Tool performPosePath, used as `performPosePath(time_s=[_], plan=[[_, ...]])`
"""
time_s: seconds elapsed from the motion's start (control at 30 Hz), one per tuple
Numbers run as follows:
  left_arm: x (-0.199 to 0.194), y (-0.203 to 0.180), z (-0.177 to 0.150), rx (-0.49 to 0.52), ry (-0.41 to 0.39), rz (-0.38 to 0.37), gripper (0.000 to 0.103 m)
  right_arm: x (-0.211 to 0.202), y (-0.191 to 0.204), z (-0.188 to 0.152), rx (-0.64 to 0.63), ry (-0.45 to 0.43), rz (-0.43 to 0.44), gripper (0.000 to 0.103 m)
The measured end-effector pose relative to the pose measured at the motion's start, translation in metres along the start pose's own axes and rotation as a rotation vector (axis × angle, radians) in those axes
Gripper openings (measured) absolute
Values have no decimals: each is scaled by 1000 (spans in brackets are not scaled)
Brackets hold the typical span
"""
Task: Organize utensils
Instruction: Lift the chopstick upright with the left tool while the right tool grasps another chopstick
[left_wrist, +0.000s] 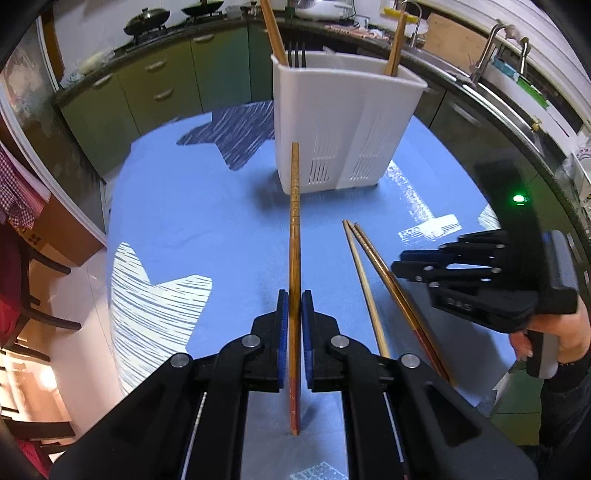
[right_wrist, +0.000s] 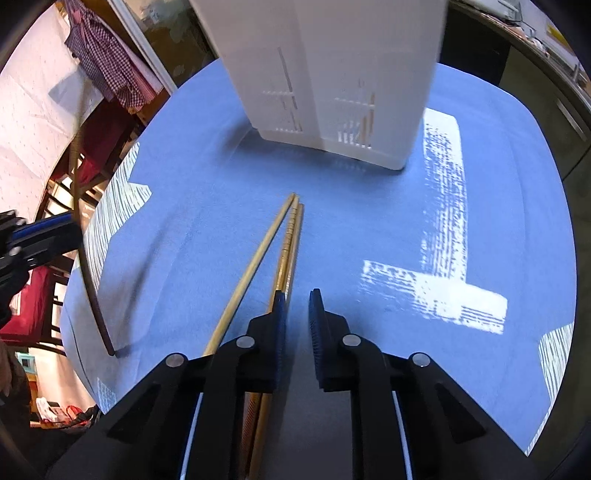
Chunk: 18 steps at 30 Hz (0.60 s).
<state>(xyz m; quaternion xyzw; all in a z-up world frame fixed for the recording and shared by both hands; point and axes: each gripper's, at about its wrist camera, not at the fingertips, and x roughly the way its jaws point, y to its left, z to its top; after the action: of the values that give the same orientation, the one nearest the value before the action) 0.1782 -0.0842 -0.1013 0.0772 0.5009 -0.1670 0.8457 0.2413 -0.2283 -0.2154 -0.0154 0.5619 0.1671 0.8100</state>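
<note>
Ahead, utensil caddy (left_wrist: 343, 122) w/ chopsticks (left_wrist: 373, 280) beside

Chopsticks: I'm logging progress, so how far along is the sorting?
Done: two wooden chopsticks and a fork stand in the white plastic caddy. In hand: the left tongs grip one brown chopstick. Left: loose chopsticks lie on the blue cloth.

Bright indoor light, strong fisheye edge bending, slight blur on the holder (right_wrist: 332, 74).
</note>
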Motion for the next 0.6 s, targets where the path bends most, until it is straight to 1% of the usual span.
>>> performPosePath(time_s=[0.2,0.27,0.33,0.6], plan=[[-7,-4,-5,11,-10,-9,7,8,9,5,-28,15,-41,12],[-7,-4,-5,10,-11,-12,7,7,10,5,-35,18,-64,9],[-8,-5,-6,12,-12,-14,7,6,11,4,-36,18,-82,9],[-7,-8,-6,21,-10,-18,7,18,24,8,-57,41,-101,9]])
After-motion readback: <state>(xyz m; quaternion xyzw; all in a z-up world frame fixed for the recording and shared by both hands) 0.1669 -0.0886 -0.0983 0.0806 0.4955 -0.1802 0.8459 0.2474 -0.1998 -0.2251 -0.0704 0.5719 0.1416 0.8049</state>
